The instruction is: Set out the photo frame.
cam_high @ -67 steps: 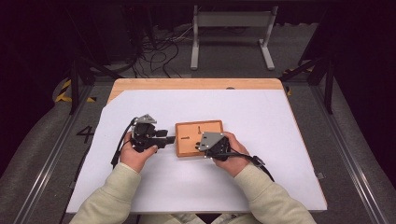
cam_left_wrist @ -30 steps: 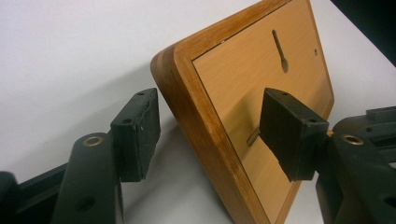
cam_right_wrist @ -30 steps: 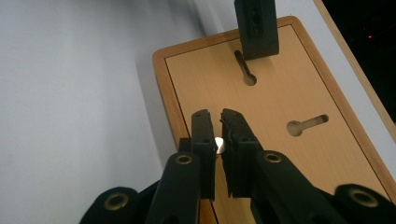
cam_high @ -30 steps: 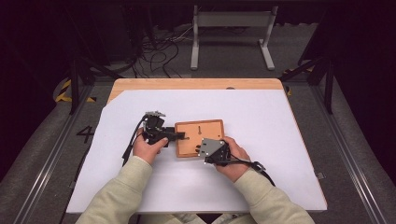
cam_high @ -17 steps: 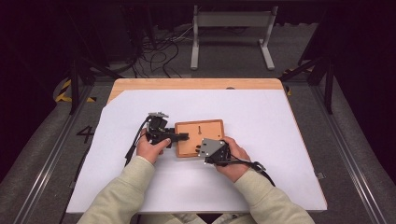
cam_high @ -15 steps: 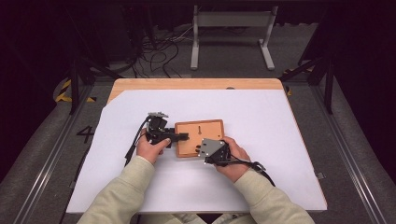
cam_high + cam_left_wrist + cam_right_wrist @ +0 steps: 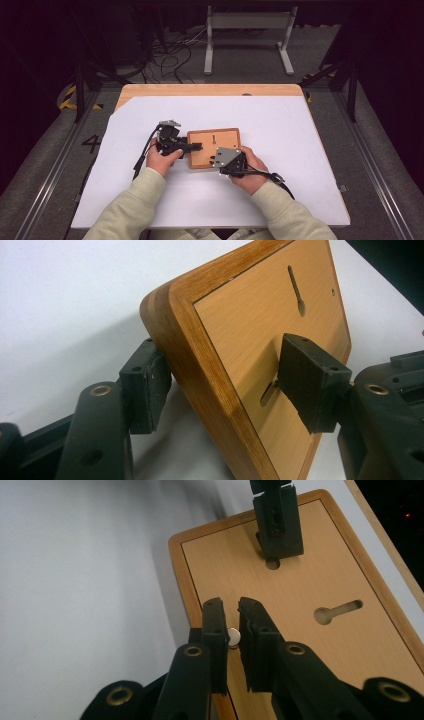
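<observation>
Wooden board (image 7: 260,355) clamped by left gripper (image 7: 225,380); right gripper (image 7: 231,625) maybe releasing disc (image 7: 233,636).

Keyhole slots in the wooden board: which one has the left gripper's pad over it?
The slot nearer the board's short edge sits under the left gripper's pad; the other keyhole slot lies uncovered.

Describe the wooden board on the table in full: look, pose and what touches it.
The wooden board is a flat rounded-corner rectangle with a darker raised rim, a lighter inset panel and keyhole slots. It lies on the white table cover, its left edge lifted. The left gripper clamps that edge, one jaw under, one on the panel. The right gripper is at a small silver disc near its edge.
</observation>
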`<state>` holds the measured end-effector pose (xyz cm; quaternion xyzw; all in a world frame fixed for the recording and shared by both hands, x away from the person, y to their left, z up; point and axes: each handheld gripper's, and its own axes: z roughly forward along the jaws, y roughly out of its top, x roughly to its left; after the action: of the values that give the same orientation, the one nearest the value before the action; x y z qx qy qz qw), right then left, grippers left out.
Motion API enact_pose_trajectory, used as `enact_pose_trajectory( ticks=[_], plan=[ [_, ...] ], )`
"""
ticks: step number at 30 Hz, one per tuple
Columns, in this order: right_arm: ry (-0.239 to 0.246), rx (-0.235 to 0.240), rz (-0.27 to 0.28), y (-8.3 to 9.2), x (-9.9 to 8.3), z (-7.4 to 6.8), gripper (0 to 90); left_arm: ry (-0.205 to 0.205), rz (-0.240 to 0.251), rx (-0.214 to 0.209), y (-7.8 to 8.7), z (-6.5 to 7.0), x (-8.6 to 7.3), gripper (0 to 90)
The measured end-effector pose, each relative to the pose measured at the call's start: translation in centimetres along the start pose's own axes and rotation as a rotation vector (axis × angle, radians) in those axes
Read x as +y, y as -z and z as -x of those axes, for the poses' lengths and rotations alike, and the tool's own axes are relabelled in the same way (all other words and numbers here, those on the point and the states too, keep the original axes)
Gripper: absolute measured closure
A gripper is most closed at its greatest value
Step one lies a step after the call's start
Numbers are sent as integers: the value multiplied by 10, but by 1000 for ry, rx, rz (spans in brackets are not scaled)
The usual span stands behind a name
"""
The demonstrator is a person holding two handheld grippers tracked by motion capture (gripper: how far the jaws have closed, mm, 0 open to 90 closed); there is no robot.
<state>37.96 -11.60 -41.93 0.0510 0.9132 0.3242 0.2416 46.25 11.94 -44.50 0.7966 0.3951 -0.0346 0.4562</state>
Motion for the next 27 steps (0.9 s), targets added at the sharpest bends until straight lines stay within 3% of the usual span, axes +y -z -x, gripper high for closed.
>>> enact_pose_trajectory(
  ticks=[2, 6, 12, 16, 23, 24, 27],
  plan=[
    [-27, 29, 15, 3, 1, 3, 769, -11, 4, 10, 1, 2, 0, 393],
    [-52, 41, 48, 12, 4, 6, 725, -29, 9, 22, 2, 6, 0, 394],
    [-86, 29, 98, 29, 5, 12, 708, -95, 15, 56, 6, 14, -1, 395],
    [-107, -5, 122, 44, 1, 21, 706, -148, 26, 79, 9, 22, -1, 398],
    [-200, -90, 171, 75, -15, 43, 709, -255, 32, 137, 15, 37, -3, 404],
    [-200, -90, 171, 75, -15, 43, 709, -255, 32, 137, 15, 37, -3, 405],
    [-231, -123, 179, 86, -24, 50, 710, -314, 31, 165, 18, 47, -6, 409]
  ],
)
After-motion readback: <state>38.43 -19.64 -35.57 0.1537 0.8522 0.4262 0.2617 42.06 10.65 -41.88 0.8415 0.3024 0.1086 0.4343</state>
